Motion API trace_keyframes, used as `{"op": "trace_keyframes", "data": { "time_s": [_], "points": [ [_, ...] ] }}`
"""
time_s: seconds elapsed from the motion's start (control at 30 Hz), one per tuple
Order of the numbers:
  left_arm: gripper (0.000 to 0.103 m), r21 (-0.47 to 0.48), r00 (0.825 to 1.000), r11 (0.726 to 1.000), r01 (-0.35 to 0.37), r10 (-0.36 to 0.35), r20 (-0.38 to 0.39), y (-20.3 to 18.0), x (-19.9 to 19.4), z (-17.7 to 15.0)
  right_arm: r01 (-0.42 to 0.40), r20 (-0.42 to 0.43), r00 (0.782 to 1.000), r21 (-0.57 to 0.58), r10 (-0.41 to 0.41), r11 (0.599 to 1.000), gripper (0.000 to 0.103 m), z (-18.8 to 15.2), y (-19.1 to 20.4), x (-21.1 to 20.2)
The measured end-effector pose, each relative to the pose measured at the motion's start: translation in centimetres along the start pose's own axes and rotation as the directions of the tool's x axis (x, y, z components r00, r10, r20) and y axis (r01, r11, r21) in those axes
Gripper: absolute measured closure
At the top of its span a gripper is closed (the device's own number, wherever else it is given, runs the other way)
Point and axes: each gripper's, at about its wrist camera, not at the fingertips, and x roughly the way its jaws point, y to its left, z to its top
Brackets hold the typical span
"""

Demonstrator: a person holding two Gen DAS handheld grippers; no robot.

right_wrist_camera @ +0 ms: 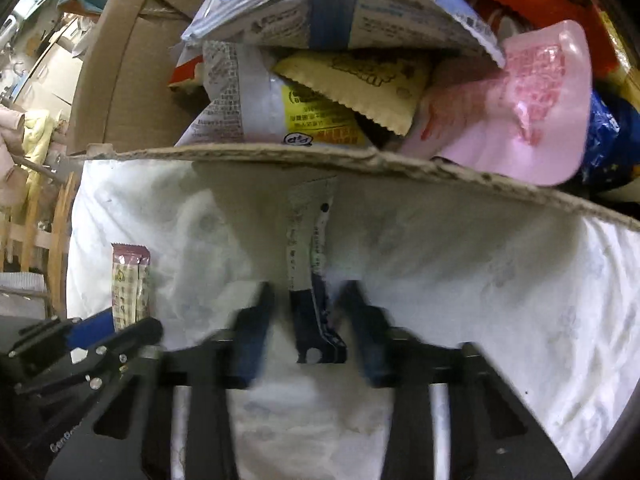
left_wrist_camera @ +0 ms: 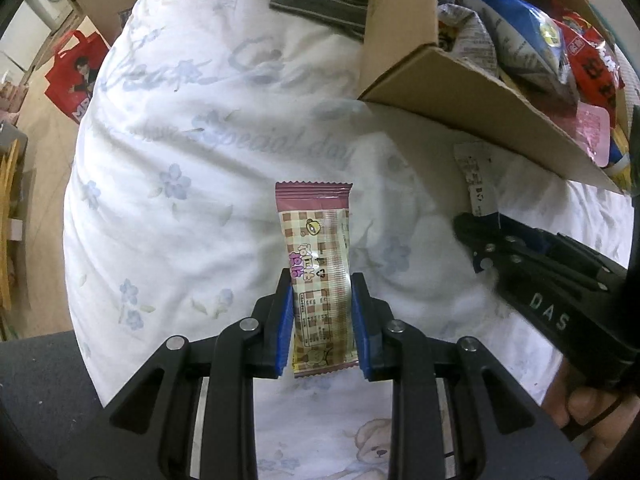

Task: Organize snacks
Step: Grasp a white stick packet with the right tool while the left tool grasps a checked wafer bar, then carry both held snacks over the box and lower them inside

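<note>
Glossy plaid film, maroon at its crimped ends, wraps the snack bar (left_wrist_camera: pixel 318 276) at left of the cardboard box (left_wrist_camera: pixel 472 92). The left gripper (left_wrist_camera: pixel 322 320) has its jaws narrowed onto the bar's long edges, blue pads touching the wrapper, over a soft white floral quilt (left_wrist_camera: pixel 180 160) on the bed. Nearer the box, just beside its front wall, the right gripper (right_wrist_camera: pixel 306 320) brackets a slim white-and-navy sachet (right_wrist_camera: pixel 310 264); its jaws appear slightly parted, a gap showing on either side of the sachet, though motion blur leaves contact uncertain. The box, matte corrugated board with a frayed rim, is heaped with crinkled foil bags (right_wrist_camera: pixel 340 4) and a smooth pink tray-shaped pack (right_wrist_camera: pixel 516 108) that overhangs the rim.

Risks, as judged: slick film may slide between the pads, since the bar is pinched only along its edges; the yielding quilt gives poor support, so the thin sachet could be pressed into the folds rather than caught; the overhanging pink pack could be knocked out by a careless approach.
</note>
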Motion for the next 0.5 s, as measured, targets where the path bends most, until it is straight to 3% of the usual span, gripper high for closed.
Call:
{"op": "trace_keyframes", "data": {
  "time_s": [0.13,0.5],
  "points": [
    [0.08,0.01,1.0,1.0,-0.014,0.014,0.019,-2.4,-0.2,0.4,-0.019,-0.003,1.0,-0.001,0.019,1.0,0.085,-0.5,-0.4,-0.5],
    [0.08,0.011,0.997,0.999,-0.034,0.033,0.071,-4.1,-2.3,-1.1,-0.075,0.023,0.997,0.016,0.075,0.997,0.085,-2.3,-0.9,-3.4]
  ]
}}
